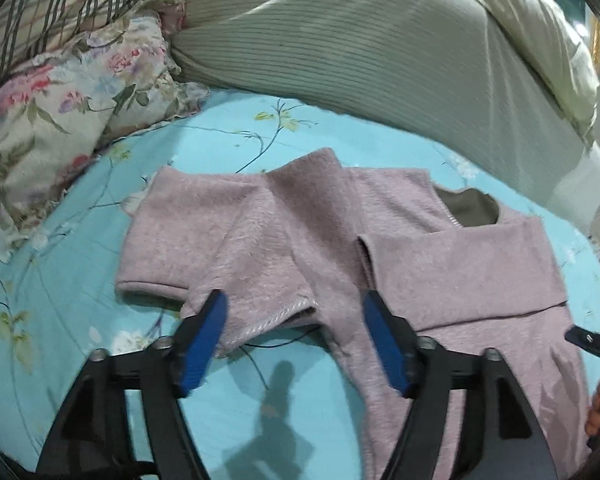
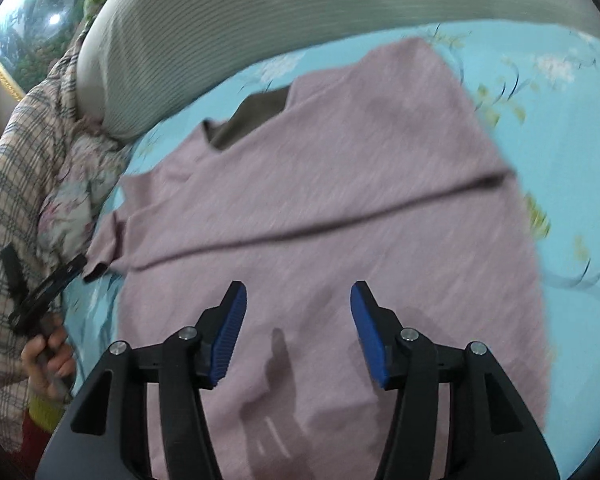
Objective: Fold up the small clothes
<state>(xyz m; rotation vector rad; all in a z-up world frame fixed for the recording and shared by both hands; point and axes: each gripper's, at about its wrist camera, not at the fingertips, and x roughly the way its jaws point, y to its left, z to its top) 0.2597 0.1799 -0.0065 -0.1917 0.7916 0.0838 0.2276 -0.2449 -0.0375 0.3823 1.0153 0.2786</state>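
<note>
A mauve fleecy top (image 1: 280, 232) lies flat on a light blue flowered sheet (image 1: 80, 280), both sleeves folded in over its body. Its neck opening (image 1: 468, 208) shows a grey-brown lining. My left gripper (image 1: 294, 300) is open, hovering over the cuff of the left folded sleeve with nothing between its blue pads. In the right wrist view the same top (image 2: 340, 184) fills the middle, and my right gripper (image 2: 298, 292) hangs open above its lower part, holding nothing. The left gripper (image 2: 40, 292) shows there at the far left, in a hand (image 2: 48, 356).
A grey-green ribbed pillow (image 1: 380, 60) lies along the far side of the top. A flowered pillow (image 1: 60, 120) and a plaid blanket (image 1: 60, 0) are piled at the left. A framed picture (image 2: 28, 20) stands behind the bed.
</note>
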